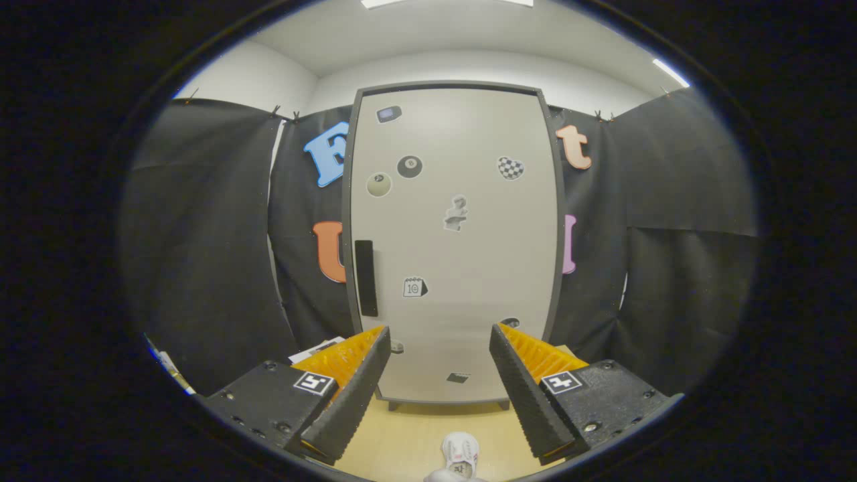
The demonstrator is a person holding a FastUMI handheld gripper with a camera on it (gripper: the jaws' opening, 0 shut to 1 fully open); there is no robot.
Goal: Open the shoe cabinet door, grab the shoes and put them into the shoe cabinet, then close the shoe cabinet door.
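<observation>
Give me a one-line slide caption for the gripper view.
Open tongs face the closed shoe cabinet door, its black handle at left, with a white shoe on the floor between them.

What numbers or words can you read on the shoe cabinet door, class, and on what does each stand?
"10": calendar sticker on the closed cabinet door.
"8": black ball sticker, faint.
Pale ball sticker: too blurred to read.
The gripper is open, empty, facing the door.

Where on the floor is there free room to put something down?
Bare floor lies between the open tool fingers, from the shut cabinet foot to the shoe. It is crowded by the shoe.
</observation>
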